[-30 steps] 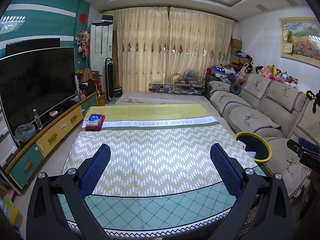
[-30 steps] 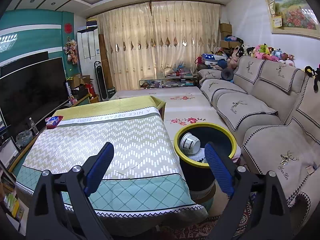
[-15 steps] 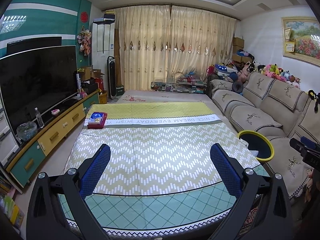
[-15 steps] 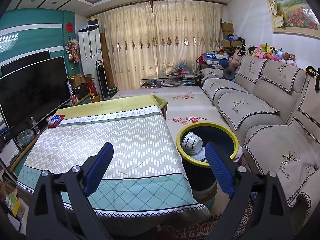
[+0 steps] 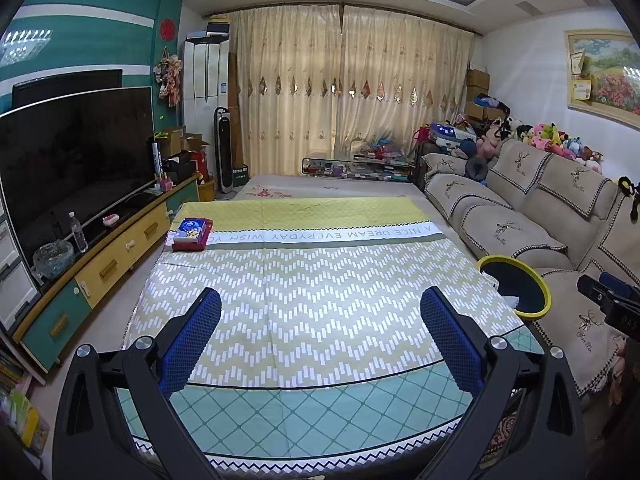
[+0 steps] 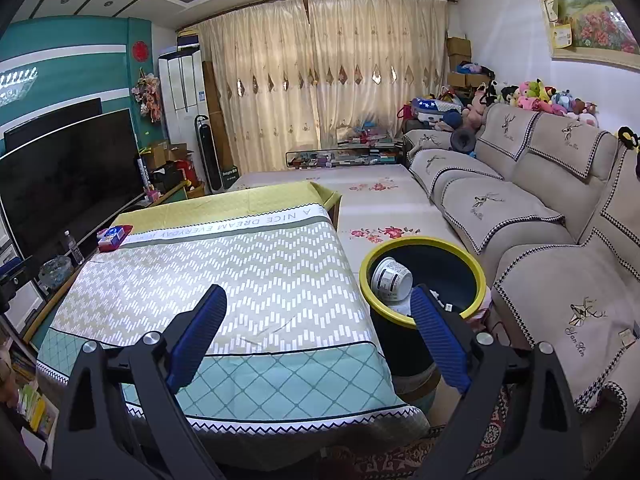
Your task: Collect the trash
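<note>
We hold the left gripper over the table, jaws wide and empty. Our right gripper gapes too, empty. A cup lies inside the bin beside the table.

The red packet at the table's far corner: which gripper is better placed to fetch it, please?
Probably the left gripper: it is open, empty and over the table, and the red packet lies on its side. The right gripper is beside the bin.
</note>
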Available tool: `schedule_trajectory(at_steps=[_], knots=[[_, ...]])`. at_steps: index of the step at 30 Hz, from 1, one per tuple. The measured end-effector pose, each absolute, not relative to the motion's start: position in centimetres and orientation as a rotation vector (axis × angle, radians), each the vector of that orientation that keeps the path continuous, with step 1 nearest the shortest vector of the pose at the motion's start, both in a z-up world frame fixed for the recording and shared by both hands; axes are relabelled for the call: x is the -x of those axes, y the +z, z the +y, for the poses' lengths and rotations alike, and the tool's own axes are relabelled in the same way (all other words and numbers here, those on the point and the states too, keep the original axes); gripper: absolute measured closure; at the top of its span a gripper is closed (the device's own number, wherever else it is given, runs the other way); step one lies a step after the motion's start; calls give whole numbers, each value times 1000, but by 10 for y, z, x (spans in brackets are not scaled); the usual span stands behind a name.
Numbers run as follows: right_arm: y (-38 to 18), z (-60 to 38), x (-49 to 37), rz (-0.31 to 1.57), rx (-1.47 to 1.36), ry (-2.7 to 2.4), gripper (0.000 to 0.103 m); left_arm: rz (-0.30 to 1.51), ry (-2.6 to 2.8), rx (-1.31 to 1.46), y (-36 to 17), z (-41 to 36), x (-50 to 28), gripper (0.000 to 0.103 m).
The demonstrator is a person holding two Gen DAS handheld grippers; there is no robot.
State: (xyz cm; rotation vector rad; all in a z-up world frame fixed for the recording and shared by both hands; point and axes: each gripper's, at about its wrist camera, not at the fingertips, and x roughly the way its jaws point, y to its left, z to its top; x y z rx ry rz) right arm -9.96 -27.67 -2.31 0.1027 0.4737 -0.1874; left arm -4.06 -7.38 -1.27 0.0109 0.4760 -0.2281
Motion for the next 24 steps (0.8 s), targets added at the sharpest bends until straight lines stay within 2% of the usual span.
schedule_trajectory(at_steps=[24], knots=[[-29,-277,93,495,-103,-182,13,499,-229,-5,-21,-73,35,5]])
